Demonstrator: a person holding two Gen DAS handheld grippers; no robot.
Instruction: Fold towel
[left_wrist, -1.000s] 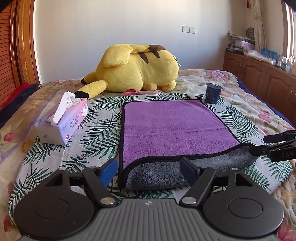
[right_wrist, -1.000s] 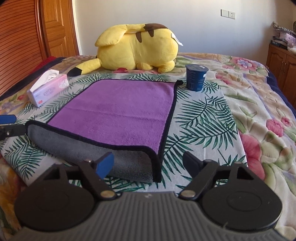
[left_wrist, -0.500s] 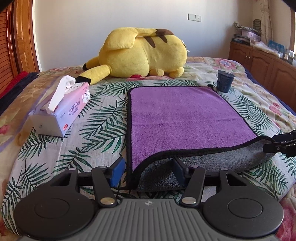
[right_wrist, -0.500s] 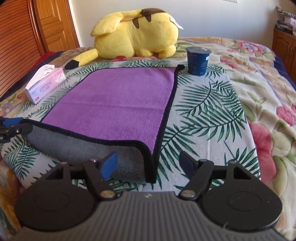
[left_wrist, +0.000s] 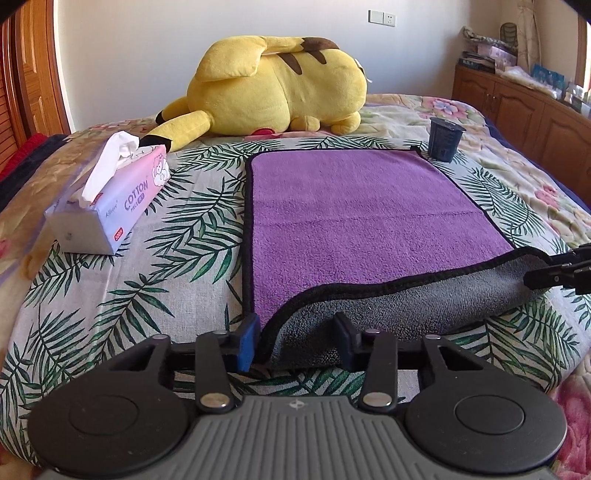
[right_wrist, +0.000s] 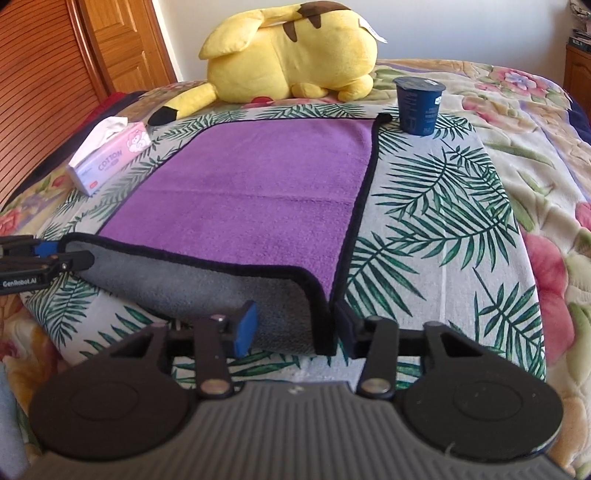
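Observation:
A purple towel with a black hem and grey underside lies flat on the bed, also in the right wrist view. Its near edge is turned back, grey side up. My left gripper is open, its fingers on either side of the towel's near left corner. My right gripper is open, its fingers on either side of the near right corner. Each gripper shows at the edge of the other's view: the right one and the left one.
A tissue box lies left of the towel. A dark blue cup stands at the towel's far right corner. A big yellow plush lies behind. Wooden cabinets stand right of the bed, a wooden door left.
Both grippers have moved forward and down onto the towel's near corners, and their jaws have narrowed around the folded-back edge. The towel has not moved.

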